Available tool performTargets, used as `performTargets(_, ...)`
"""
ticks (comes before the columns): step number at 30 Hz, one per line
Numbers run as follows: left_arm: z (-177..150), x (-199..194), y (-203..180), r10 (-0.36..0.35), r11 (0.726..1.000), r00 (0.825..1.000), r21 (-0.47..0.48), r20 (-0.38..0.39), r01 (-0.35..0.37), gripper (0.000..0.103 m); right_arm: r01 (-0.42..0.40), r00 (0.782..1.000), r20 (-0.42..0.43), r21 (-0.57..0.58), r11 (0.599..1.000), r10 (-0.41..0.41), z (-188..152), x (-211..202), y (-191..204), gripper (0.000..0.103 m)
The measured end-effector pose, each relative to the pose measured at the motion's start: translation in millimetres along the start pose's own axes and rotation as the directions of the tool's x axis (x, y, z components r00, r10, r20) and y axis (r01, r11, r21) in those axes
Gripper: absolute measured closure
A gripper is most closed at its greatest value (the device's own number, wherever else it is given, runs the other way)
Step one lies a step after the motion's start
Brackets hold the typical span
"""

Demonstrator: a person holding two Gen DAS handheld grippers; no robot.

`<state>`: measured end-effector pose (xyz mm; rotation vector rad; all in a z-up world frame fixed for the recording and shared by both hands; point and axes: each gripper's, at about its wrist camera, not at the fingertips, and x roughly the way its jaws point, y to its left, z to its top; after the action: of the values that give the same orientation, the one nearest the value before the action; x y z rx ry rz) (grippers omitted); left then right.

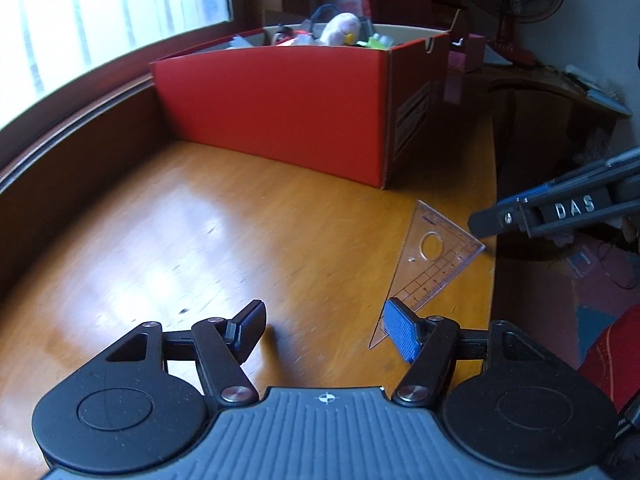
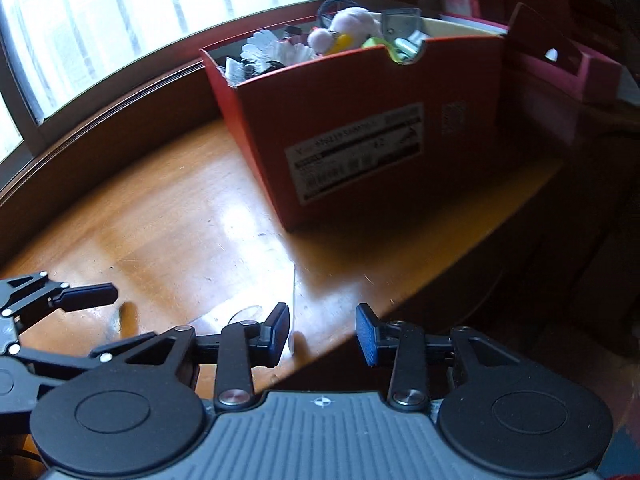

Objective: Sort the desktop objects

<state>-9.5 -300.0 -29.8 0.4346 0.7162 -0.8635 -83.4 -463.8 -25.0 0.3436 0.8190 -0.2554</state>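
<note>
Fingers of both grippers wide apart, empty, near set square.

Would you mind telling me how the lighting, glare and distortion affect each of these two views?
Left wrist view: the window is blown out white, its glare streaks the table, and the fisheye bows the red box; the clear set square stays legible. Right wrist view: the same overexposed window, the box's label too blurred to read, and the right side deep in shadow.
</note>
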Motion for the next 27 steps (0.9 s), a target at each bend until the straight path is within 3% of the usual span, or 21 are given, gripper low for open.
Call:
performTargets(4, 4, 1, -9, -0.026, 0.999, 1.000, 0.037, 0.006, 0.026, 0.038, 0.010, 1.000, 0.002, 0.029, 1.000, -0.010, -4, -12, -4, 0.063)
performTargets(12, 10, 1, -24, -0.184, 0.982, 0.981, 0.064, 0.067, 0.179, 0.041, -0.004, 1.000, -0.005, 0.126, 0.992, 0.005, -8, -15, -18, 0.063)
performTargets(17, 12, 14, -37, -0.215, 0.974, 0.976, 0.078, 0.024, 0.212, 0.041, -0.033, 0.999, -0.010, 0.167, 0.985, 0.035, -8, -12, -22, 0.062)
performTargets(23, 12, 18, -47, -0.293, 0.951, 0.956, 0.105, 0.007, 0.291, 0.041, -0.049, 0.998, -0.018, 0.187, 0.981, 0.053, -11, -11, -24, 0.061)
performTargets(27, 12, 15, -54, -0.295, 0.947, 0.955, 0.138, 0.007, 0.292, 0.041, -0.067, 0.997, -0.023, 0.206, 0.976, 0.074, -12, -9, -25, 0.060)
